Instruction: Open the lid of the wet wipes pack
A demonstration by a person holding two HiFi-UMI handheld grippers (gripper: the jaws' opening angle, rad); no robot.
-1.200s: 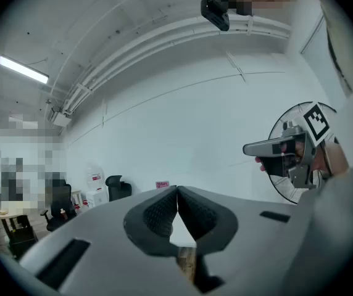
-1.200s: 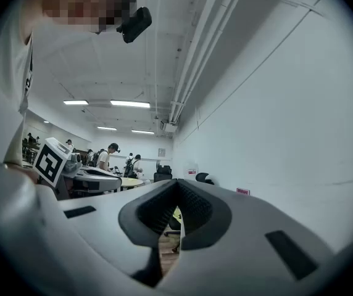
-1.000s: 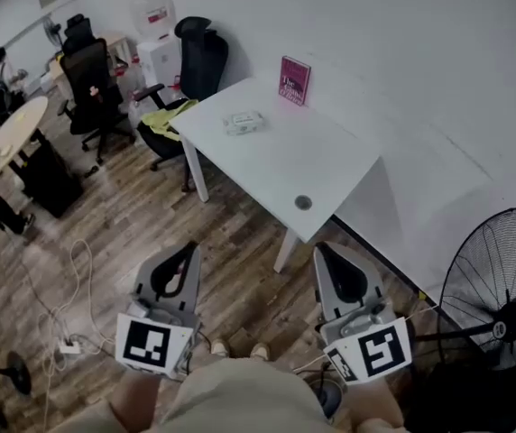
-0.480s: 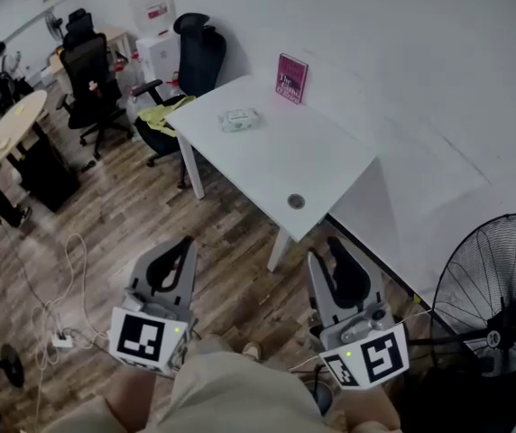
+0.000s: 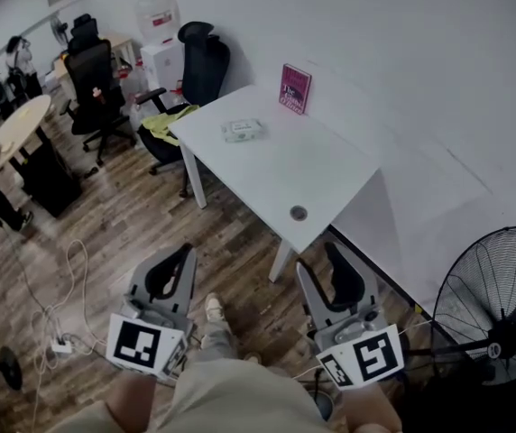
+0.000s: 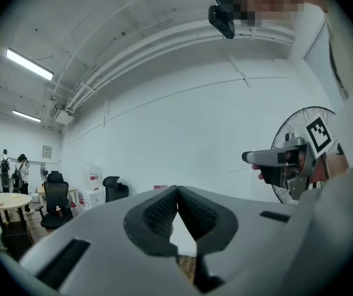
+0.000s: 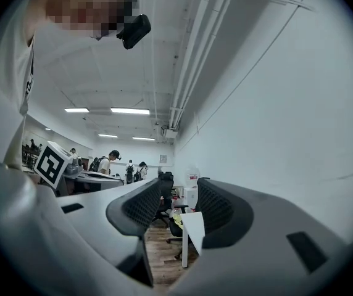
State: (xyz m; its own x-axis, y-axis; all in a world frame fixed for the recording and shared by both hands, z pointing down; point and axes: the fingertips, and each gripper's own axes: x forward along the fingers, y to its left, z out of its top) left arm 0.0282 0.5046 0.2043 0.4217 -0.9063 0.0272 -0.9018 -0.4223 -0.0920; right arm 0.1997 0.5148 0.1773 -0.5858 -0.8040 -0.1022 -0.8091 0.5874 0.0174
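Note:
The wet wipes pack [image 5: 243, 130] lies flat on the white table [image 5: 321, 180], toward its far side, a few steps ahead of me. Both grippers are held low over the wooden floor, well short of the table. The left gripper [image 5: 184, 253] is shut with nothing in it; in the left gripper view its ribbed pads [image 6: 164, 209] meet at the tips. The right gripper [image 5: 318, 258] stands open, its jaws have just been opening, and nothing lies between its pads [image 7: 143, 206]. In the right gripper view the table's corner [image 7: 194, 226] shows through the gap.
A pink book [image 5: 295, 88] stands against the wall at the table's back edge. A round hole [image 5: 299, 213] sits near the table's front corner. Black office chairs [image 5: 201, 64] stand left of the table, a floor fan [image 5: 497, 318] at right, and cables with a power strip [image 5: 62, 343] at left.
The right gripper's jaws have spread apart from shut. The left gripper stays shut. A foot has come into view on the floor between the grippers.

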